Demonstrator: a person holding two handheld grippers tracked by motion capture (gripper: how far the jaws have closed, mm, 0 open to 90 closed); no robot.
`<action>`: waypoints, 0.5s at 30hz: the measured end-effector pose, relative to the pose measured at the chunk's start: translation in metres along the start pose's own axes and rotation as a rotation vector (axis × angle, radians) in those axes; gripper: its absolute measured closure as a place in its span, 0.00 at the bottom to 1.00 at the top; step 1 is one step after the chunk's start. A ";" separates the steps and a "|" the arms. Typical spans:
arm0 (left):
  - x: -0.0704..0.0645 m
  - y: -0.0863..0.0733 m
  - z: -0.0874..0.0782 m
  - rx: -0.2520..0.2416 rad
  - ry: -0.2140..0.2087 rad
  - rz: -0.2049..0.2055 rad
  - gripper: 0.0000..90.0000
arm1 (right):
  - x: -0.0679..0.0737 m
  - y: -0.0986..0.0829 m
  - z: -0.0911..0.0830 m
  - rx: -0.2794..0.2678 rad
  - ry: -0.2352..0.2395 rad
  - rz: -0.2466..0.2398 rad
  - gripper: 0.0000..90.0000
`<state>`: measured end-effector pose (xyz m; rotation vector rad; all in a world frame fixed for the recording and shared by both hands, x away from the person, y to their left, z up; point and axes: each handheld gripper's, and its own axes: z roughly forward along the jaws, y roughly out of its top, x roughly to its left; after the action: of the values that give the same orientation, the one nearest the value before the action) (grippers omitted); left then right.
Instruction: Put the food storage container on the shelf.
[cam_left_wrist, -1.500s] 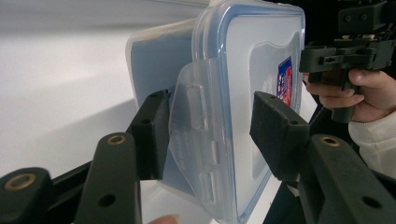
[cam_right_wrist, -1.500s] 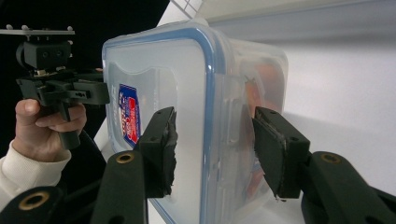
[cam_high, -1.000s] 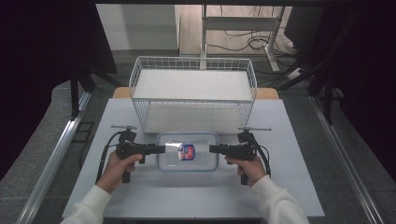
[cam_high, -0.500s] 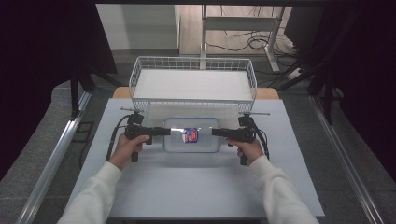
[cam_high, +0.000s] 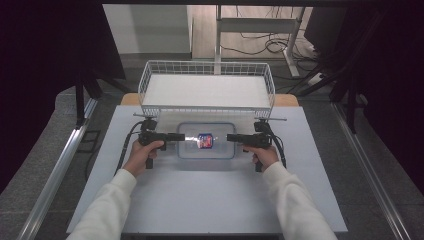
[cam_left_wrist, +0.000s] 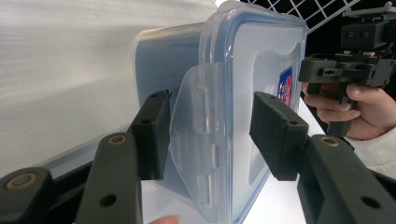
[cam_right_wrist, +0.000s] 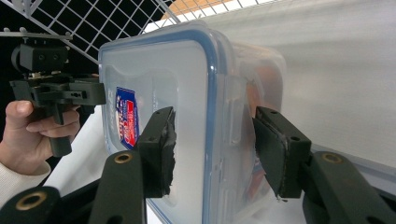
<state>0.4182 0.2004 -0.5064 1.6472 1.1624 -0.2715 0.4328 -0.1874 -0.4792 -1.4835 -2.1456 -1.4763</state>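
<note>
While both hands sit level, left gripper (cam_left_wrist: 210, 135) and right gripper (cam_right_wrist: 212, 149) straddle opposite short ends of the lidded container (cam_high: 206, 140), jaws parted, pads not visibly pressing. Container's long axis runs between them; wire basket (cam_high: 207, 90) just beyond.

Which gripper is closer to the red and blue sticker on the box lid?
Left, slightly. The left gripper reaches over the left edge of the box, close beside the sticker. The right gripper sits at the right edge, a bit farther off.
</note>
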 end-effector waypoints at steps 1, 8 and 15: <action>0.000 0.000 0.000 -0.001 0.002 -0.004 0.54 | -0.001 0.000 0.000 -0.001 0.000 -0.001 0.55; 0.001 0.000 0.002 -0.016 0.019 -0.016 0.54 | -0.005 -0.001 0.005 -0.010 -0.006 0.009 0.54; -0.001 0.000 0.006 -0.046 0.054 -0.038 0.54 | -0.005 -0.003 0.011 -0.048 -0.049 0.020 0.49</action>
<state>0.4195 0.1951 -0.5087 1.6024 1.2330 -0.2234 0.4373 -0.1817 -0.4894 -1.5680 -2.1302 -1.5109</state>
